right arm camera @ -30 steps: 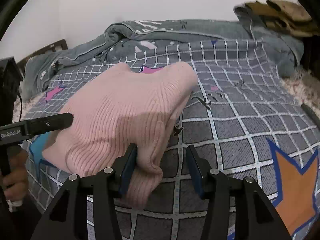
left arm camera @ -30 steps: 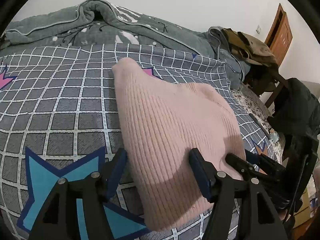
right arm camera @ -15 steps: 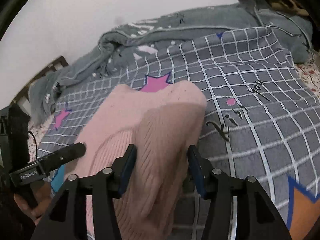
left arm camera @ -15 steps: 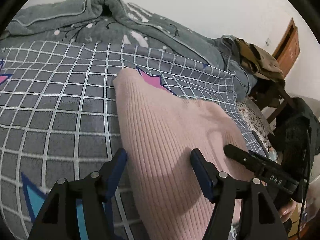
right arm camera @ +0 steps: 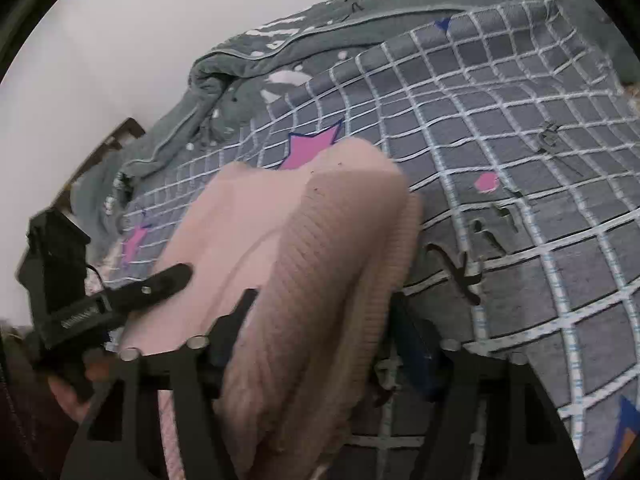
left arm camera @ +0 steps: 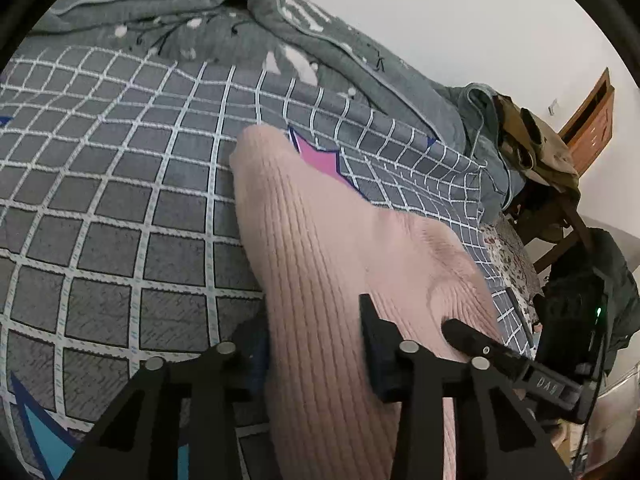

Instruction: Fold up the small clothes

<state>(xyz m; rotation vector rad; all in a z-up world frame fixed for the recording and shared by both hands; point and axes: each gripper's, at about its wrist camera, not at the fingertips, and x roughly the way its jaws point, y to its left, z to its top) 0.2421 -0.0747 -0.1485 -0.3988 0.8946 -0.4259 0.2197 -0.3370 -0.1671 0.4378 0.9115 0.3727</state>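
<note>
A pink ribbed knit garment (left arm camera: 320,220) lies on the grid-patterned blanket (left arm camera: 100,200), its near part lifted and bunched. My left gripper (left arm camera: 312,316) has its jaws closing, and the garment's left side fills the gap between the pads. My right gripper (right arm camera: 324,300) is closing too, with a thick fold of the garment (right arm camera: 248,208) packed between its fingers. Each wrist view shows the other gripper beside the cloth: the right one (left arm camera: 464,328) and the left one (right arm camera: 172,276). A hand (right arm camera: 68,396) holds the left tool.
A rumpled grey quilt (left arm camera: 200,8) runs along the wall behind the blanket (right arm camera: 520,120). A wooden chair heaped with clothes (left arm camera: 536,140) and dark bundled gear (left arm camera: 592,280) stand off the bed's right side. A wooden headboard (right arm camera: 120,136) shows at the left.
Both grippers have slid forward along the garment and rolled. The left jaws have narrowed onto the cloth. More pink fabric is bunched up between the right fingers.
</note>
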